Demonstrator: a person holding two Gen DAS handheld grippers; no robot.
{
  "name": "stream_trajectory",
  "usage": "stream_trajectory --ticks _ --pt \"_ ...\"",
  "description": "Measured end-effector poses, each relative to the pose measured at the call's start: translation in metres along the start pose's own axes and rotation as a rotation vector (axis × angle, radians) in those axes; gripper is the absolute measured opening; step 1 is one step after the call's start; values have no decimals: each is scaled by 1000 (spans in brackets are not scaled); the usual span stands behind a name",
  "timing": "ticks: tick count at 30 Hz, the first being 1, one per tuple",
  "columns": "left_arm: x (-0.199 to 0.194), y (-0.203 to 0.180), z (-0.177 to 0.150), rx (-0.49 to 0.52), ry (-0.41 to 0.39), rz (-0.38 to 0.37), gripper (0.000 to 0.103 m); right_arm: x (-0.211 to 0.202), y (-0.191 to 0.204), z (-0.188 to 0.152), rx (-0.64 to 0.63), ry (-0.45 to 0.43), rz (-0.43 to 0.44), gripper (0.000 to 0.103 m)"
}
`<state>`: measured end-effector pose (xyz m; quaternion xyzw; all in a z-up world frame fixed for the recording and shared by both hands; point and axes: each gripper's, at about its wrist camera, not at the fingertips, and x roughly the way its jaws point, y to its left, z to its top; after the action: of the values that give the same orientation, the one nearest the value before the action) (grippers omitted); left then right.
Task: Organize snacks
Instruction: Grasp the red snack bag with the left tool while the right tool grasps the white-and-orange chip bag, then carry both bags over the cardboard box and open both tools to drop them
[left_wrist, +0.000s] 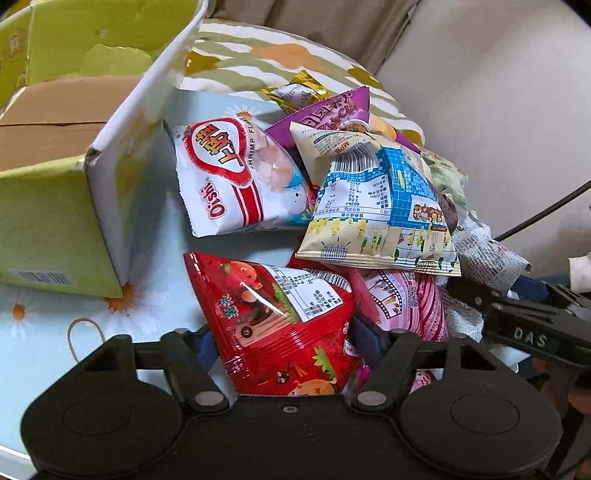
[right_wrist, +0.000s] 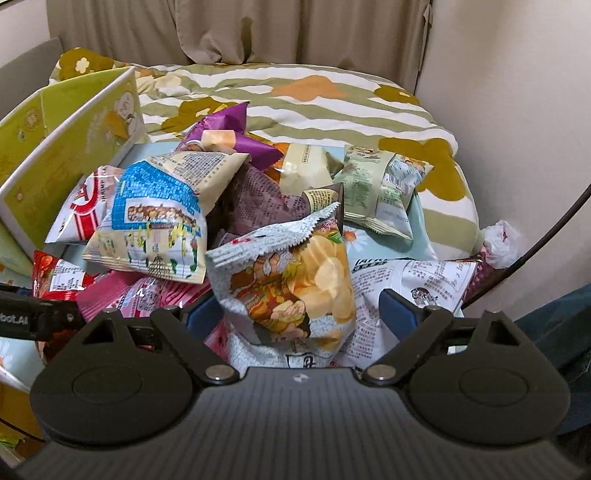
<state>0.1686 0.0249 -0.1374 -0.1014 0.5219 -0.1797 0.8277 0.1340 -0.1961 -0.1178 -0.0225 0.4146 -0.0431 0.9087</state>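
**Two grippers down in the snack pile, a bag between each pair of fingers**

The red packet (left_wrist: 280, 325) is seen clamped between the blue-padded fingers (left_wrist: 373, 341) of the left gripper (left_wrist: 291, 343), its foil creased where the pads press in from both sides. The packet lies at the near edge of the heap, on the pale daisy-print cloth (left_wrist: 44, 332), with a pink striped bag (left_wrist: 402, 302) just beside it.

Over on the other side, a pale grey crisp bag (right_wrist: 291, 280) is found standing upright between the fingers (right_wrist: 399, 310) of the right gripper (right_wrist: 295, 314). The right pad is shown apart from the bag, and the left one is mostly hidden behind it, so the fingers are read as spread and not yet pressing.

Further out, the pile is topped by a cream and blue bag (left_wrist: 380, 210), resting tilted across its neighbours. A white shrimp-flavour bag (left_wrist: 236, 177) is seen behind the red packet, and a purple bag (left_wrist: 332, 110) behind that. A small green bag (right_wrist: 380, 192) lies apart at the far right of the heap in the right wrist view.

To the left, an open yellow-green cardboard box (left_wrist: 62, 206) is set on the cloth, near the pile. Beyond everything, a striped floral quilt (right_wrist: 314, 103) and beige curtains (right_wrist: 258, 29) are in view.
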Motion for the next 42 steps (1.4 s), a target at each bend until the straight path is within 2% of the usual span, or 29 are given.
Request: stream_trajectory --ticks 7,11,13,15,19,21,33,42 --pt "-7 2 -4 12 -2 2 70 12 1 6 -7 -2 29 102" --pt "-14 -2 -6 33 -25 15 66 22 -3 5 33 34 76 90" --pt "-20 -6 -7 45 -42 24 65 25 -6 5 51 48 101 87" --pt "-26 -9 -7 58 -62 42 64 24 -7 4 42 45 110 84" --pt "-36 -11 -6 52 -91 55 62 16 -9 4 44 37 146 71" --pt "-43 -13 -8 49 -110 66 62 12 -10 5 47 26 158 69" --pt "-103 -30 -17 10 -256 139 62 -38 -15 22 -2 -75 226 68" --pt "-161 -35 -5 -25 -435 219 62 -79 -10 54 -72 -191 326 68"
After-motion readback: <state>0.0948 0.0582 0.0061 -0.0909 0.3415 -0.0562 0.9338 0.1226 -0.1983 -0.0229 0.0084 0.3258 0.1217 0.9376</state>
